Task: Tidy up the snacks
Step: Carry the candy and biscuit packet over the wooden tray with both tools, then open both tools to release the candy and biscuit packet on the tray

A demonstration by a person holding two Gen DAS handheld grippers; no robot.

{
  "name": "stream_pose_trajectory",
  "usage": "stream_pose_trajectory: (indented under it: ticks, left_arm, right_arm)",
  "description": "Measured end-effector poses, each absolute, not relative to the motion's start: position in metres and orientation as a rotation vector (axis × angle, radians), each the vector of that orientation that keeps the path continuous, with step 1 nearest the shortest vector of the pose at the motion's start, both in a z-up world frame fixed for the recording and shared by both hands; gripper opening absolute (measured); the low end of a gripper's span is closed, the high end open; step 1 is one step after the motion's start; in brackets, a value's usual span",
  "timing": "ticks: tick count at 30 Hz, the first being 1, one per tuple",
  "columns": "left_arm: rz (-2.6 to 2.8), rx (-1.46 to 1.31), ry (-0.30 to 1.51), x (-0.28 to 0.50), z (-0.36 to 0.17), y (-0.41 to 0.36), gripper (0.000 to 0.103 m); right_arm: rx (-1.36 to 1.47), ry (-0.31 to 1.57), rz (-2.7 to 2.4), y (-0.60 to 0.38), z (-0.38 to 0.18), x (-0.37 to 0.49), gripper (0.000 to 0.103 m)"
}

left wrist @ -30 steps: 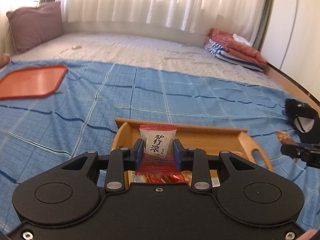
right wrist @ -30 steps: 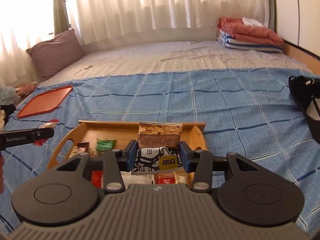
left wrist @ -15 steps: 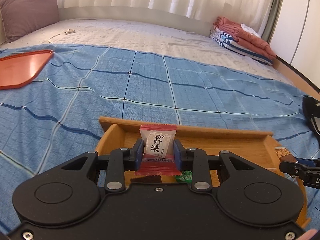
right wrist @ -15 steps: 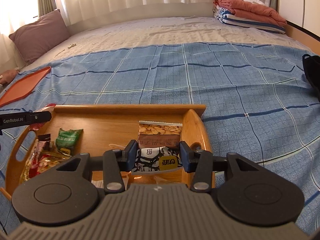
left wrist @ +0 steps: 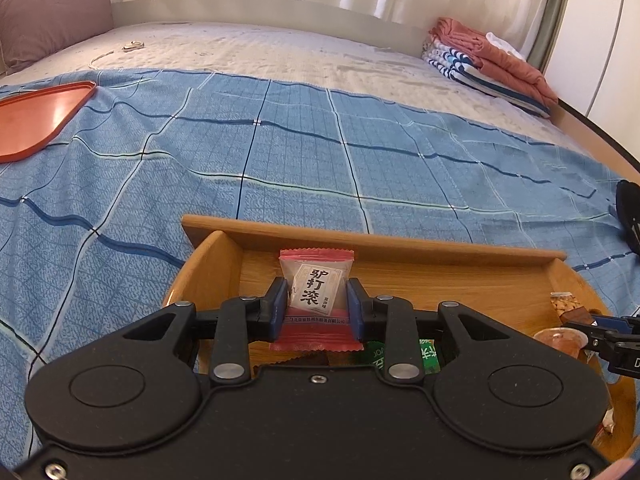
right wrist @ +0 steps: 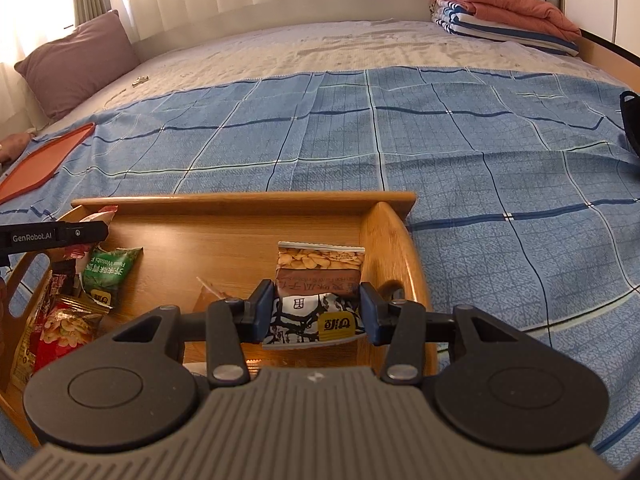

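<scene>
My left gripper [left wrist: 317, 306] is shut on a small red-and-white candy packet [left wrist: 316, 289] with Chinese print, held over the left end of the wooden tray [left wrist: 360, 240]. Over the tray's right end [right wrist: 396, 236], my right gripper [right wrist: 318, 310] is shut on a brown nut snack packet [right wrist: 320, 268] together with a black-and-white packet [right wrist: 304, 318] beneath it. A green wasabi pea packet [right wrist: 110, 276] and a red snack packet [right wrist: 66, 326] lie at the tray's left side in the right wrist view. The left gripper's tip [right wrist: 54, 234] shows there at the left edge.
The tray rests on a blue checked blanket [left wrist: 280, 152] spread over a bed. An orange tray [left wrist: 36, 116] lies far left. Folded blankets [right wrist: 504, 12] sit at the far right corner, a mauve pillow [right wrist: 76, 60] at the far left. A black item [right wrist: 630, 120] lies at the right edge.
Both grippers have come down and forward over the wooden tray, which now looks larger and nearer. Each still holds its packet; the jaws have not changed.
</scene>
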State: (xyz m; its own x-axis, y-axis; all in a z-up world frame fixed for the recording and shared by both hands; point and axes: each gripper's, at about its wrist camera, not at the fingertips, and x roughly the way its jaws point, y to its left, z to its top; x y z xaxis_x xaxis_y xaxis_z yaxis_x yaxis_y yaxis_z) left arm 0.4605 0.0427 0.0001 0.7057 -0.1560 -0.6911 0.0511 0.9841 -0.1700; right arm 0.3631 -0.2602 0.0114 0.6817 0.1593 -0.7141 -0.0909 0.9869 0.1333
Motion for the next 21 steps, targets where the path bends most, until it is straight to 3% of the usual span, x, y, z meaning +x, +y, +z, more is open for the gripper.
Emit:
stream_pose_trajectory:
  ticks: [7, 8, 9, 11, 17, 21]
  left_arm:
    - [-0.122, -0.123, 0.777, 0.46, 0.0, 0.041, 0.031]
    - [-0.117, -0.122, 0.773, 0.459, 0.001, 0.041, 0.036]
    - [-0.11, -0.12, 0.768, 0.458, 0.003, 0.041, 0.041]
    - [-0.093, -0.109, 0.754, 0.454, 0.008, 0.042, 0.059]
    - [-0.088, -0.118, 0.724, 0.439, 0.034, 0.045, 0.077]
    - [-0.081, -0.075, 0.705, 0.419, 0.056, 0.043, 0.081]
  right_arm:
    - [0.101, 0.814, 0.141, -0.258, 0.009, 0.363, 0.053]
    - [0.108, 0.811, 0.141, -0.258, 0.009, 0.363, 0.055]
    - [0.115, 0.806, 0.135, -0.259, 0.01, 0.363, 0.066]
    - [0.136, 0.802, 0.15, -0.26, 0.012, 0.361, 0.076]
    - [0.12, 0.78, 0.156, -0.255, 0.03, 0.349, 0.079]
    - [0.108, 0.748, 0.159, -0.253, 0.05, 0.334, 0.082]
